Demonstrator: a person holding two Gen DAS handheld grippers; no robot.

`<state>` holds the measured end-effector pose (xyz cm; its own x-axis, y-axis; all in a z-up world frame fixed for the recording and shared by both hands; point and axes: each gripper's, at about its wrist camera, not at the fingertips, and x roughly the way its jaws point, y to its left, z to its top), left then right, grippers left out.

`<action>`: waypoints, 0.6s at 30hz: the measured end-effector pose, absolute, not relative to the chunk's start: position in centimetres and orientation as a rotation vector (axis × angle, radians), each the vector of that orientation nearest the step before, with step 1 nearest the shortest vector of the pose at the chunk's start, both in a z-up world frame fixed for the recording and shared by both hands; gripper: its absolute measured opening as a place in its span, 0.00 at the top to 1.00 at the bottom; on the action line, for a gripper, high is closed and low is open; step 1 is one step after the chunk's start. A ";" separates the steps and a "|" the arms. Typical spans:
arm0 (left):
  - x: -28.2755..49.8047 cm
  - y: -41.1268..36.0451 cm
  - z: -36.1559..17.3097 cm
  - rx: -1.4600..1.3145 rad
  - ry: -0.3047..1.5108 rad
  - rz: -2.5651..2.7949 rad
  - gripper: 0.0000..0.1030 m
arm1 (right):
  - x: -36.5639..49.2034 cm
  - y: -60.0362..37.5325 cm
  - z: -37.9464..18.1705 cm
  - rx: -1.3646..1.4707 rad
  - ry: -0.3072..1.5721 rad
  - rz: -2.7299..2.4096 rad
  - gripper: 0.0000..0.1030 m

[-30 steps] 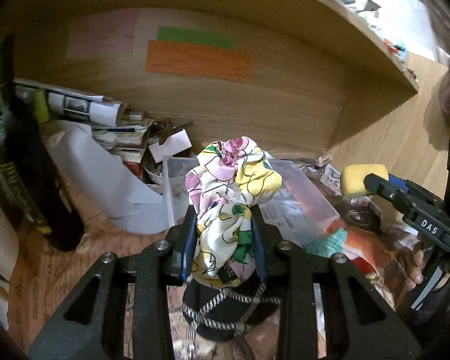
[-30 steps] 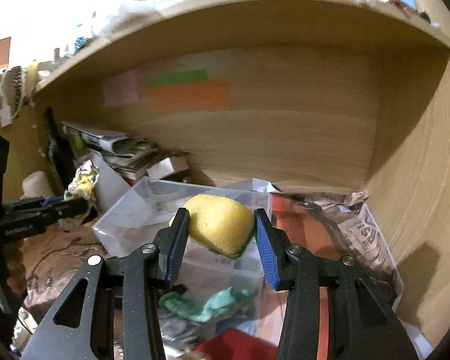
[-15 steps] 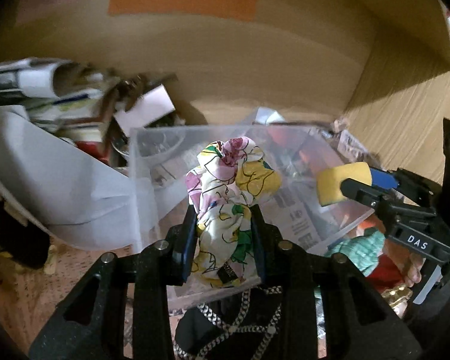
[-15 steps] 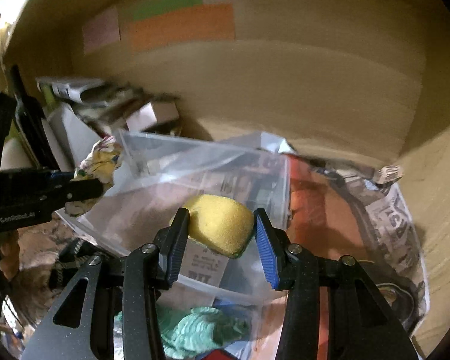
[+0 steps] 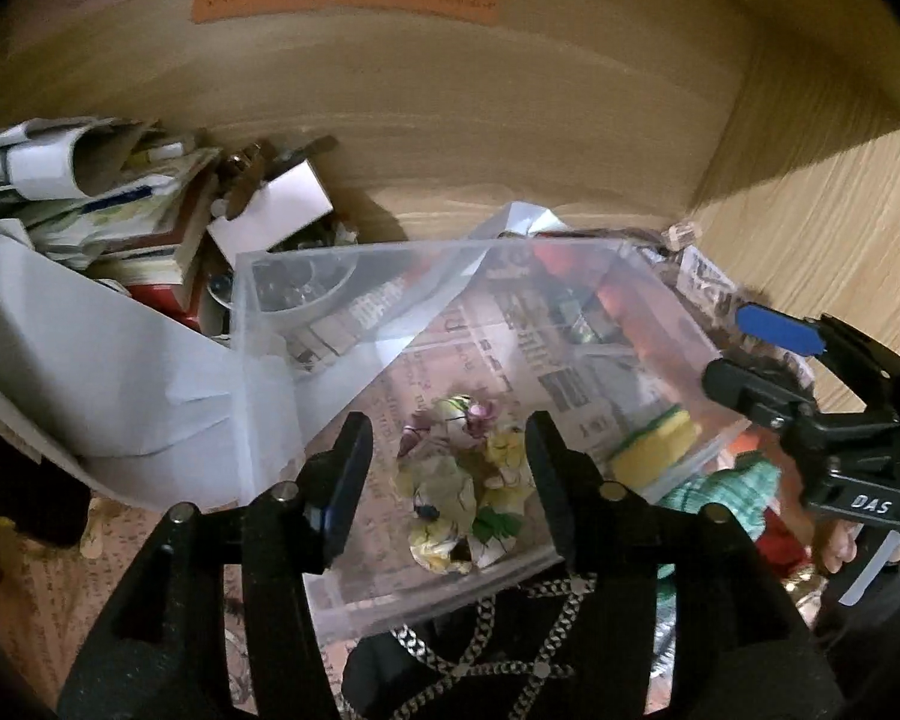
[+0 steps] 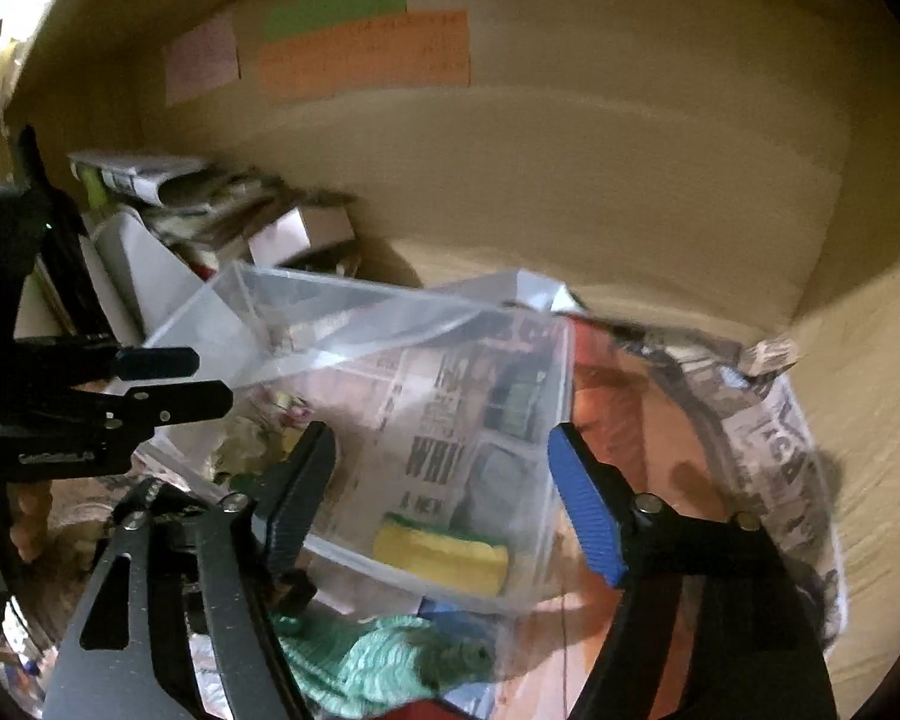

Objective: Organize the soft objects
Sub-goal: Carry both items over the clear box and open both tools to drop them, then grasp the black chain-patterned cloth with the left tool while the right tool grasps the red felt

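Note:
A clear plastic bin [image 5: 282, 324] stands on newspaper inside a wooden shelf. A floral cloth bundle [image 5: 456, 486] lies on its floor, just below my open left gripper [image 5: 450, 462]. A yellow sponge with a green edge [image 6: 441, 558] lies in the bin's near right corner, below my open right gripper [image 6: 444, 480]. The sponge also shows in the left wrist view [image 5: 654, 447], with the right gripper [image 5: 750, 354] above it. The bin [image 6: 258, 312] and the left gripper [image 6: 204, 381] show in the right wrist view. Both grippers are empty.
A teal knitted cloth [image 6: 384, 660] lies in front of the bin. A black item with a chain [image 5: 498, 642] sits under the left gripper. Stacked papers and books [image 5: 90, 204] fill the shelf's left. The shelf's wooden back wall [image 6: 570, 180] is close behind.
Both grippers have opened. The floral bundle and the yellow sponge have dropped from them into the clear bin. Both grippers moved forward over the bin.

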<state>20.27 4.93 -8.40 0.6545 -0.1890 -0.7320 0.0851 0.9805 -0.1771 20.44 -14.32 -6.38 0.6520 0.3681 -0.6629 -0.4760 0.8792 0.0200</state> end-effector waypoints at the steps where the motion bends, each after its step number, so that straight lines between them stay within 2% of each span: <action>1: 19.8 5.1 -8.0 -0.132 0.829 -0.153 0.46 | 20.1 -14.5 -6.0 -0.160 0.698 0.477 0.23; 3: 18.8 5.1 -7.1 -0.126 0.794 -0.146 0.40 | 19.0 -15.0 -4.9 -0.153 0.653 0.467 0.20; 10: 14.8 5.1 -4.5 -0.095 0.701 -0.139 0.29 | 15.3 -16.8 -2.8 -0.152 0.561 0.451 0.19; 12: 13.8 5.1 -4.3 -0.089 0.686 -0.136 0.19 | 14.5 -17.4 -2.9 -0.151 0.554 0.437 0.19; 18: 11.3 5.0 -5.4 -0.081 0.691 -0.128 0.17 | 12.9 -19.3 -4.6 -0.122 0.597 0.392 0.19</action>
<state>11.31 5.03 -5.41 0.7634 -0.1446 -0.6296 0.0907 0.9890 -0.1171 12.94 -19.33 -4.61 0.7559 0.3240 -0.5689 -0.3935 0.9193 0.0008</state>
